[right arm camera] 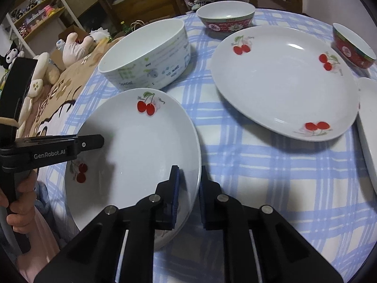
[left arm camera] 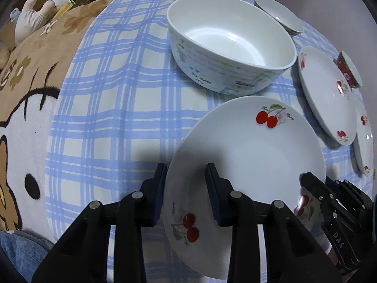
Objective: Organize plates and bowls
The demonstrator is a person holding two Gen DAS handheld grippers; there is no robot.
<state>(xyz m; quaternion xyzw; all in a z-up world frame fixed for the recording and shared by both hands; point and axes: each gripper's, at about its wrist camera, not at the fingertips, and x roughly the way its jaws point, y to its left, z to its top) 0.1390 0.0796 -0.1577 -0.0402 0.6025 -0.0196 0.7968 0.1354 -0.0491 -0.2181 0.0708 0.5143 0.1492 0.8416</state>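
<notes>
While both tools straddled its rim, the nearest cherry plate (right arm camera: 141,155) lay on the checked cloth (right arm camera: 259,176) at the near edge. Left gripper (left arm camera: 186,188) and right gripper (right arm camera: 188,188) each had one pad inside and one outside the rim, w/ gaps showing: spread, not yet clamped. Judged stiff, glazed, slippery, breakable, approx. moderate wt.; hold at opposite rims. Count: cherry plates 3, incl. second plate (right arm camera: 282,82) and third plate (left arm camera: 364,141); printed bowl (right arm camera: 146,56) 1; red bowls 2, i.e. far bowl (right arm camera: 226,18) and side bowl (right arm camera: 353,47).
</notes>
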